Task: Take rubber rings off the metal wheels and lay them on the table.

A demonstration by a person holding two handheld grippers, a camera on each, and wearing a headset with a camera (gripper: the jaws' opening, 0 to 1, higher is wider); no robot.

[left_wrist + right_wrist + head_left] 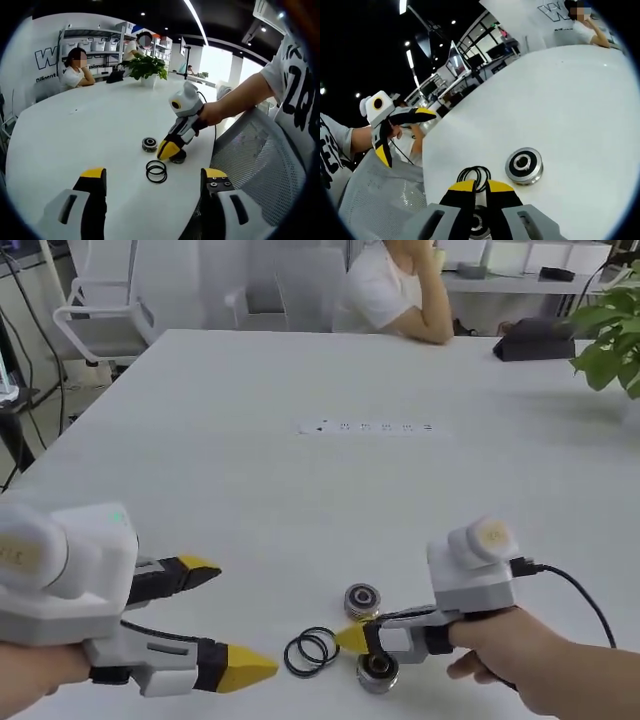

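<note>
The near wheel [378, 672] is half hidden under the right claw [350, 638], close to the near edge of the counter [300, 470]. In the right gripper view that claw's own jaws cover most of it. The jaws are drawn together over this wheel; whether they pinch anything cannot be made out. The far wheel [362, 600] lies flat just beyond, apart from the claw. Whether a ring sits in its groove is too small to tell. Two black rings [311, 650] lie loose and overlapping on the counter, between the two claws and just beside the near wheel. The left claw [238, 617] hangs at the near edge, jaws wide apart and holding nothing, its body cut off by the frame.
</note>
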